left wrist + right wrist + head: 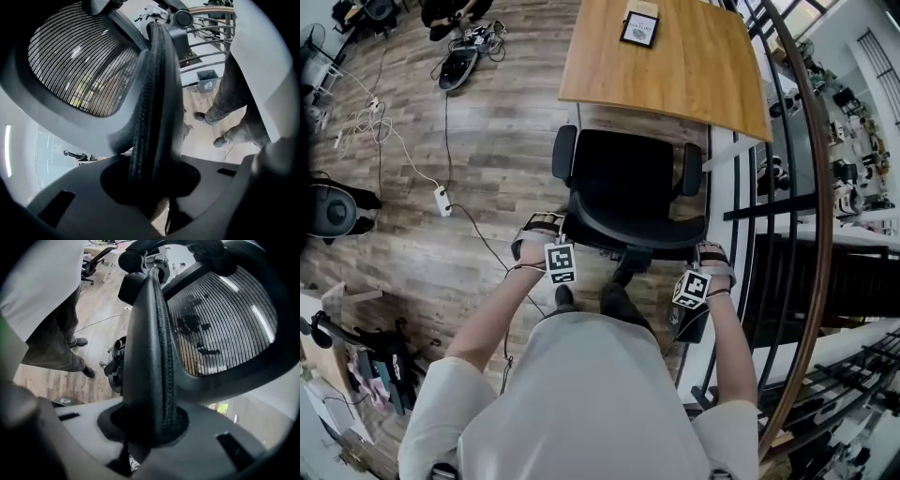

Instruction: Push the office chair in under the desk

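Pinching the padded top rim (157, 93) of the backrest, the left claw (154, 180) has its jaws partly closed and clamped on that rim. The right claw (150, 427) does the same at the other end of it, jaws drawn in tight on the padding. Two narrow grips up high on a swivelling seat, and that's the first worry: push harder on one side and the office chair (628, 178) likely spins instead of rolling straight.

Down at the floor, the person's shoe (564, 295) sits close to the chair base, and a cable (478, 234) trails across the boards just beside it. A castor catching either would stop the chair short.

Further out, the seat front is already tucked beneath the wooden worktop (694, 75), with the backrest and both armrests still outside. The armrest (564, 152) on the left of the head view and its partner (692, 169) stand right at the worktop's edge. If they ride too high, I'd expect them to knock it and jolt the small framed card (639, 28) lying at the far end. The railing (769, 187) crowds the right side, so a skewed shove could scrape there.
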{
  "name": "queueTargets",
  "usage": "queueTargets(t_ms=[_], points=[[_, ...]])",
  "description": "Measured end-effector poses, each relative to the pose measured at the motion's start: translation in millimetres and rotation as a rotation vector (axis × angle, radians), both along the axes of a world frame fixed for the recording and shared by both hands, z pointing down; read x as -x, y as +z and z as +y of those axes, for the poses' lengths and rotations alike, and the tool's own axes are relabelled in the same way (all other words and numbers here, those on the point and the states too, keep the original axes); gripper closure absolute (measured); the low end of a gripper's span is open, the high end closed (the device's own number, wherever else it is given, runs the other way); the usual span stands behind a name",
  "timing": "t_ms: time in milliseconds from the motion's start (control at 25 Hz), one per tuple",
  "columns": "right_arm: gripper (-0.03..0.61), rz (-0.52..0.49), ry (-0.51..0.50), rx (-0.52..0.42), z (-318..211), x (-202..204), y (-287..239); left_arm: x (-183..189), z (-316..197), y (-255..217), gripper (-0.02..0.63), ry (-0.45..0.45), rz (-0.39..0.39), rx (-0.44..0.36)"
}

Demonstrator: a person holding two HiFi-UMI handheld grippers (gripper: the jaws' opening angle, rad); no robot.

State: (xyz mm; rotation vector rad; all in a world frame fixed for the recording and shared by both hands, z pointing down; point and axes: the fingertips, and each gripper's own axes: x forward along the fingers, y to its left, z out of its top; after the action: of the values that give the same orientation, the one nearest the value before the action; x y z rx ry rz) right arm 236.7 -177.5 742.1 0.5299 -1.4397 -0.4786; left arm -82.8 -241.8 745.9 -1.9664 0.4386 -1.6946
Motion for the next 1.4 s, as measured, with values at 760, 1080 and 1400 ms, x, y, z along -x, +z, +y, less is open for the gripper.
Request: queueTargets(t_ms=[760, 1080, 1400], points=[[0.526, 0.0, -0.022, -0.003, -97.8, -133.3, 6.9, -130.7, -90.8, 4.1, 0.517, -0.019, -0.008, 0.0], [0.526, 0.005, -0.026, -0.014, -121.4, -147.9, 2.4, -145.1, -111.0, 1.0, 0.517, -0.025, 0.001, -0.003], [0.525, 0.003, -0.006, -0.022, -147.8, -162.7, 5.2, -162.2, -144.3, 4.2, 0.517, -0.004, 0.008, -0.008]])
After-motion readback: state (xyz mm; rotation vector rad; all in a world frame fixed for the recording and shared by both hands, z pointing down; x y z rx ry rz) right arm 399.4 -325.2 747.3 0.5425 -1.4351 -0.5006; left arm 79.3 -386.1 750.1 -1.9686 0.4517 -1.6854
